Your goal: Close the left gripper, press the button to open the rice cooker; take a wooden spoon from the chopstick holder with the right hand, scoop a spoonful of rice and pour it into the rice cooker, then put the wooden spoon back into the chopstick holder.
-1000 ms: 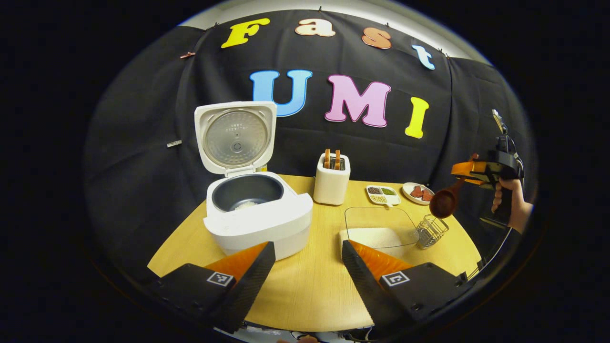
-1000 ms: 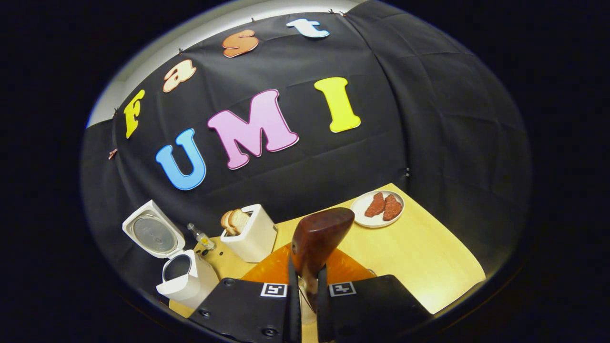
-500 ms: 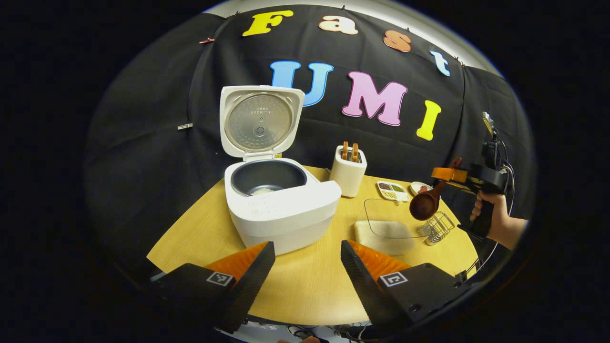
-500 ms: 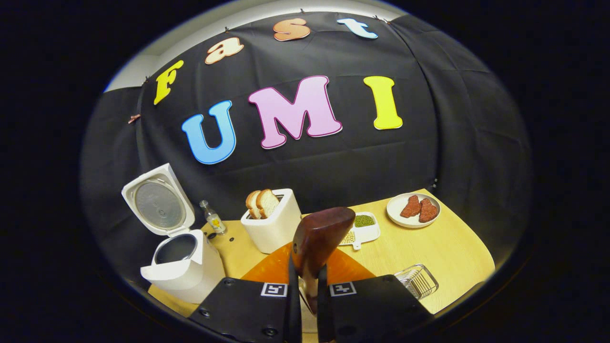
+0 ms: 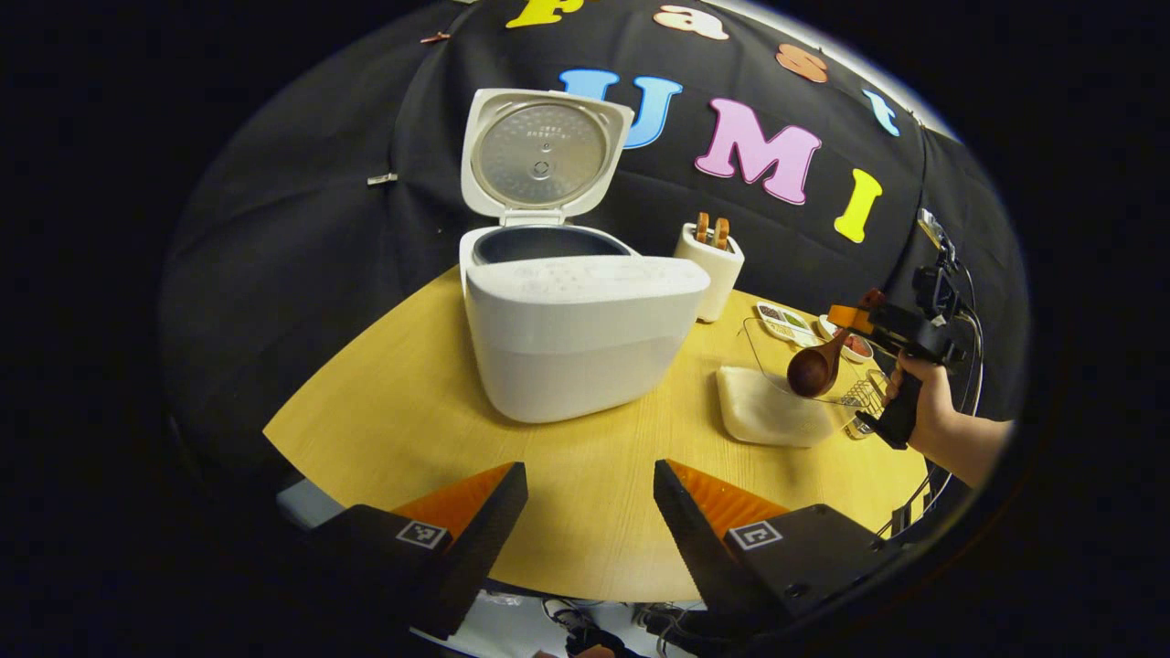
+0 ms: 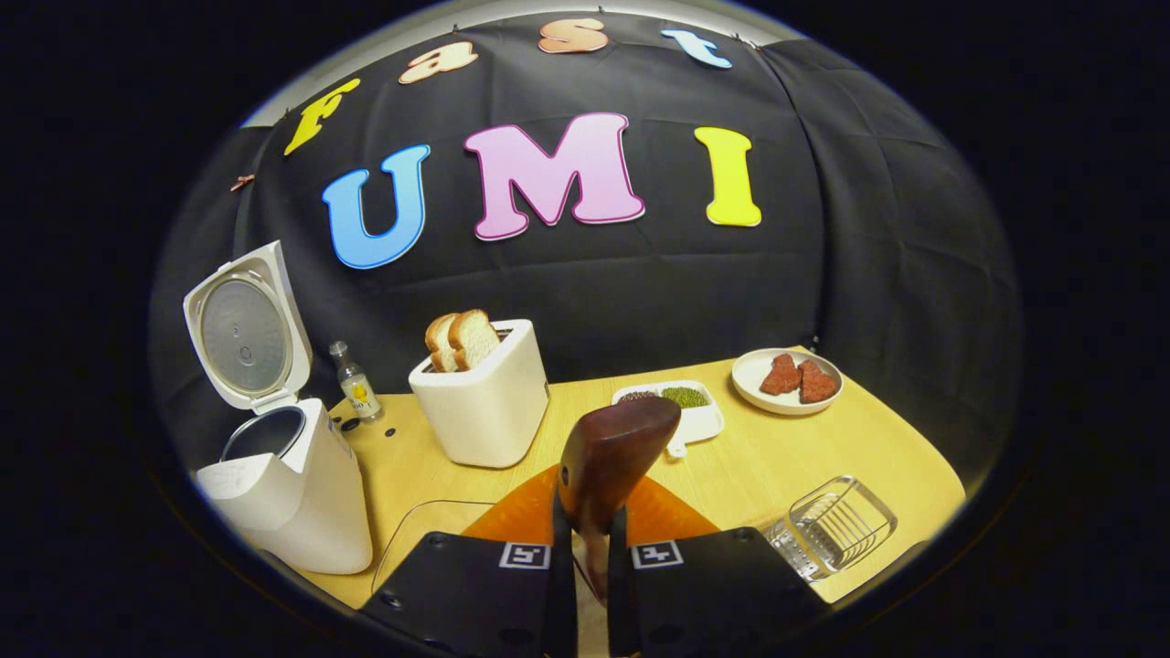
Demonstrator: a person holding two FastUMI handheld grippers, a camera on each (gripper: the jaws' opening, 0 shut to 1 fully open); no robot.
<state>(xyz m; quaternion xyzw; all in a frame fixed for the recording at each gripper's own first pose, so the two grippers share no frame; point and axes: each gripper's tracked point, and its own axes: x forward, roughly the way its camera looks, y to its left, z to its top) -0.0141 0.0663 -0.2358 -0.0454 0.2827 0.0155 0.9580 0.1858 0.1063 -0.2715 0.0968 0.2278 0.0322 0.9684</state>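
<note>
- Your right gripper [image 6: 585, 548] was clamped on the wooden spoon [image 6: 611, 457], the handle pinched between both fingers and the bowl sticking out ahead of the tips.
- Your left gripper [image 5: 590, 498] had its fingers spread apart, nothing between them, low before the rice cooker [image 5: 571, 329].
- The rice cooker stood lid-up on the table [image 5: 402, 411].
- To the right of the rice cooker, the spoon [image 5: 813, 366] hung above the glass rice dish [image 5: 777, 402], near the wire chopstick holder [image 6: 827, 525].
</note>
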